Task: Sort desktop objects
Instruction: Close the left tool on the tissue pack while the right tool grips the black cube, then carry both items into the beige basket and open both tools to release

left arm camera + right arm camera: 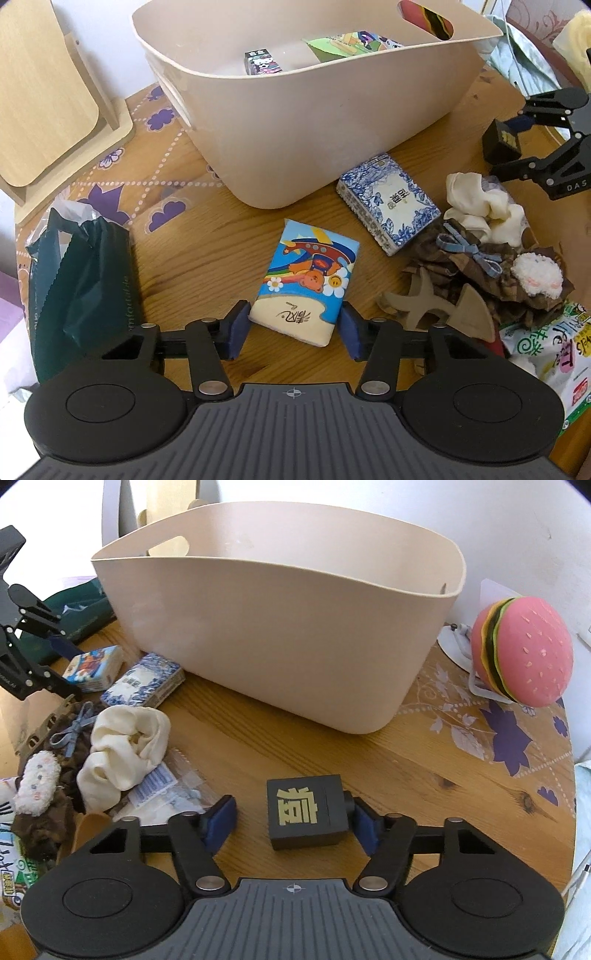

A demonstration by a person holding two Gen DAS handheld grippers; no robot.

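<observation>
A cartoon-bear tissue pack (306, 284) lies flat on the wooden table (207, 266). My left gripper (295, 330) straddles its near end, and both blue pads (238, 328) touch its sides. A black cube with a gold character (306, 816) stands between the jaws of my right gripper (293, 825). The right-hand pad (365, 829) touches the cube, while a gap separates the other pad from it. A beige bin (295, 129) behind holds a small patterned box (263, 62) and colourful packets.
Between the two grippers lie a blue-and-white tissue pack (389, 199), a cream scrunchie (484, 206), a brown scrunchie with a blue bow (476, 262) and a green snack bag (546, 350). A dark green bag (81, 288) sits left; a burger plush (524, 650) sits far right.
</observation>
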